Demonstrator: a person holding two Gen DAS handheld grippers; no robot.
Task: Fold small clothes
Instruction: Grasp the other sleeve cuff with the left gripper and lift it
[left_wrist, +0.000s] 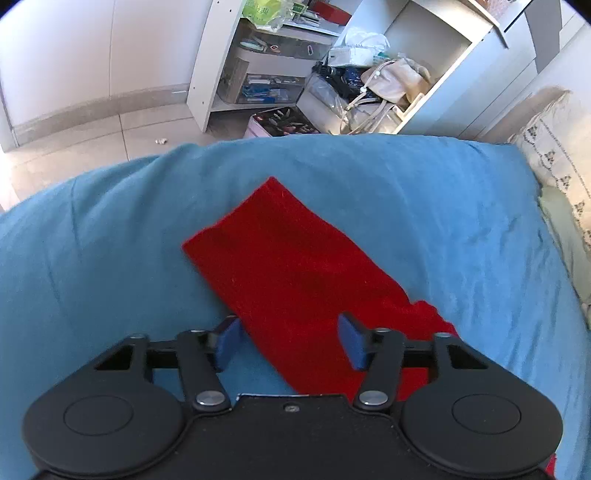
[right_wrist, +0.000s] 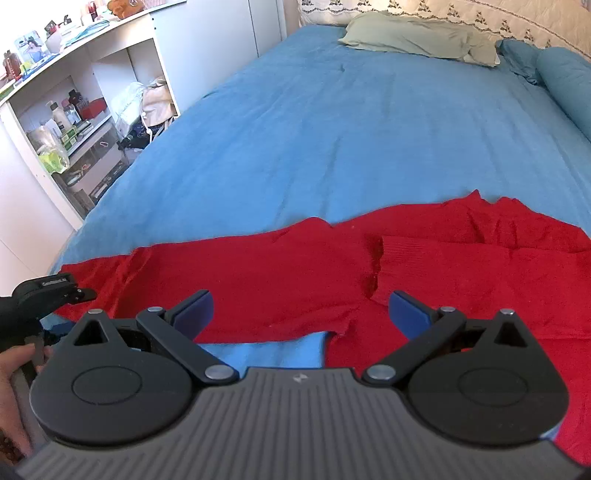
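Observation:
A small red knit sweater (right_wrist: 295, 269) lies spread on the blue bedsheet (right_wrist: 351, 122). One sleeve (right_wrist: 461, 266) is folded in over the body on the right. In the left wrist view the other sleeve (left_wrist: 280, 258) stretches away flat over the sheet (left_wrist: 110, 258). My left gripper (left_wrist: 290, 332) is open, its blue pads (left_wrist: 231, 341) straddling the near part of that sleeve just above it. It also shows at the left edge of the right wrist view (right_wrist: 55, 295). My right gripper (right_wrist: 301, 308) is open and empty above the sweater's lower hem.
White shelves (left_wrist: 258, 74) full of boxes and bags stand beside the bed, also in the right wrist view (right_wrist: 74, 122). A pale green pillow (right_wrist: 417, 37) and a rolled blue blanket (right_wrist: 565, 81) lie at the head. Tiled floor (left_wrist: 92, 140) lies past the bed edge.

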